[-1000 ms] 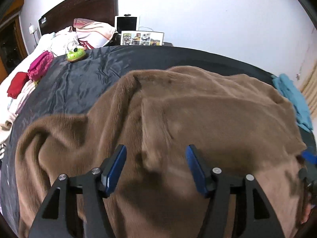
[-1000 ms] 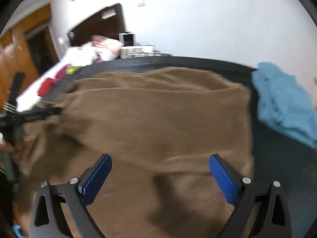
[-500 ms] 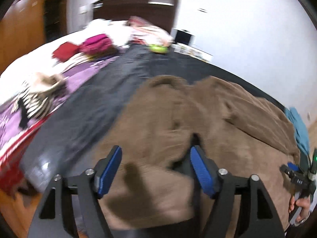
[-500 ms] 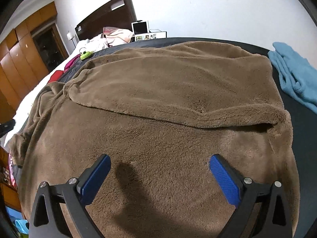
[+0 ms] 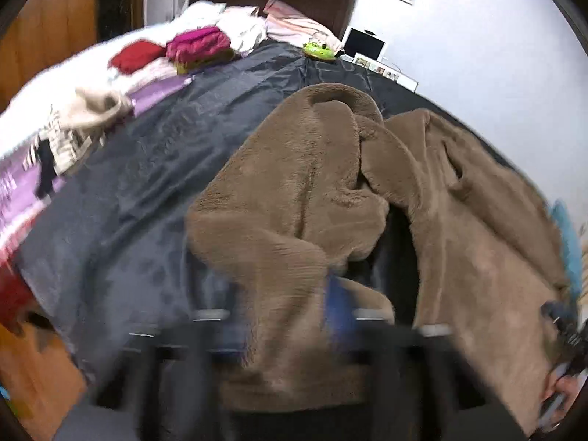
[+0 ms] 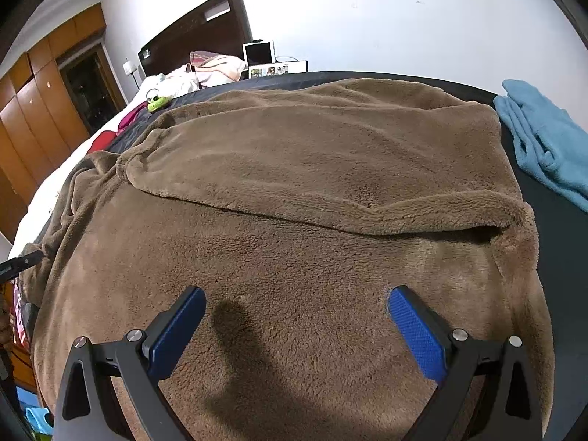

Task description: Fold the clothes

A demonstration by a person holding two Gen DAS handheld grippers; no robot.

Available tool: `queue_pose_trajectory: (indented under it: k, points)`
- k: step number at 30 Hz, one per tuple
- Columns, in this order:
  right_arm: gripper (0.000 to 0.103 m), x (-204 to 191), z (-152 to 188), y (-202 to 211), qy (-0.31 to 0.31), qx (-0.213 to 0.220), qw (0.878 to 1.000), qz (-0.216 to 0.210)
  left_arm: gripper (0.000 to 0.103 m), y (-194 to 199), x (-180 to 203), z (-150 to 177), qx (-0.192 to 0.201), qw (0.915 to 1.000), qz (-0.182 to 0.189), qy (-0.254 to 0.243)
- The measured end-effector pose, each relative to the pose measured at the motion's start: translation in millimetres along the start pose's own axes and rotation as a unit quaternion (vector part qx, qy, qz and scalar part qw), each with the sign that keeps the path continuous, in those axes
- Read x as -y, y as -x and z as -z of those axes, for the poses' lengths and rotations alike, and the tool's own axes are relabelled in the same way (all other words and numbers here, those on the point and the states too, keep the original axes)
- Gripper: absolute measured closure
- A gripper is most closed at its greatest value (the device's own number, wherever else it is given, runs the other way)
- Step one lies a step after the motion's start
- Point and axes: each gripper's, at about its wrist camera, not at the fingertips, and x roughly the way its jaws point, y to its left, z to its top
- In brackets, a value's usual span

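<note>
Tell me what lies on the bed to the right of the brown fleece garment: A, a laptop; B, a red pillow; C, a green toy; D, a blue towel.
D: in the right wrist view a blue towel lies on the dark bedcover just right of the brown fleece garment.

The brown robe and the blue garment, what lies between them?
Only a bare strip of the dark bed cover separates the brown robe from the blue garment, seen in the right wrist view.

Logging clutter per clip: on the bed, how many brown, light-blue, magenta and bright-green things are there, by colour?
Brown fleece garment: 1
Light-blue garment: 1
Magenta folded garment: 1
Green toy: 1
Total: 4
</note>
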Motion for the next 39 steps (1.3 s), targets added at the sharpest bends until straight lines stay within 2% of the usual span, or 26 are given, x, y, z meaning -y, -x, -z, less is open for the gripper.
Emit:
queue_pose_trajectory:
  k: [2,5,8,11,14,17,20,23,27,30,35,39]
  points:
    - [0.001,2,0,0,-0.004,0.002,1.000,-0.002,0.085,8,-8,-6,0.017,0.9996,0.008,0.022]
    - [0.001,3,0,0,-0.005,0.002,1.000,-0.002,0.087,41,-28,-26,0.069,0.9959,0.012,0.058]
    - [0.001,4,0,0,-0.004,0.001,1.000,-0.001,0.087,82,-57,-57,0.127,0.9859,0.026,0.106]
    - [0.001,5,0,1,-0.007,0.002,1.000,-0.005,0.087,113,-78,-86,0.168,0.9755,0.031,0.138]
    - [0.001,5,0,0,-0.007,0.002,1.000,-0.005,0.087,128,-89,-113,0.194,0.9662,0.056,0.161]
    - [0.001,4,0,-1,-0.005,0.001,1.000,-0.003,0.087,128,-74,-132,0.200,0.9664,0.081,0.140]
    - [0.001,4,-1,-1,-0.005,0.000,1.000,-0.003,0.087,116,-32,-143,0.174,0.9732,0.114,0.097]
    - [0.001,5,-1,-1,-0.006,0.001,1.000,-0.004,0.087,101,15,-148,0.146,0.9764,0.148,0.058]
    - [0.001,6,-1,-1,-0.009,0.002,1.000,-0.008,0.086,79,86,-147,0.109,0.9752,0.193,0.005]
    - [0.001,8,-1,-1,-0.012,0.003,1.000,-0.011,0.087,61,134,-145,0.078,0.9699,0.229,-0.029]
    - [0.001,7,-1,-1,-0.011,0.003,1.000,-0.010,0.087,31,198,-137,0.018,0.9530,0.296,-0.061]
    - [0.001,9,-1,-1,-0.014,0.004,1.000,-0.013,0.087,-7,248,-122,-0.061,0.9196,0.381,-0.073]
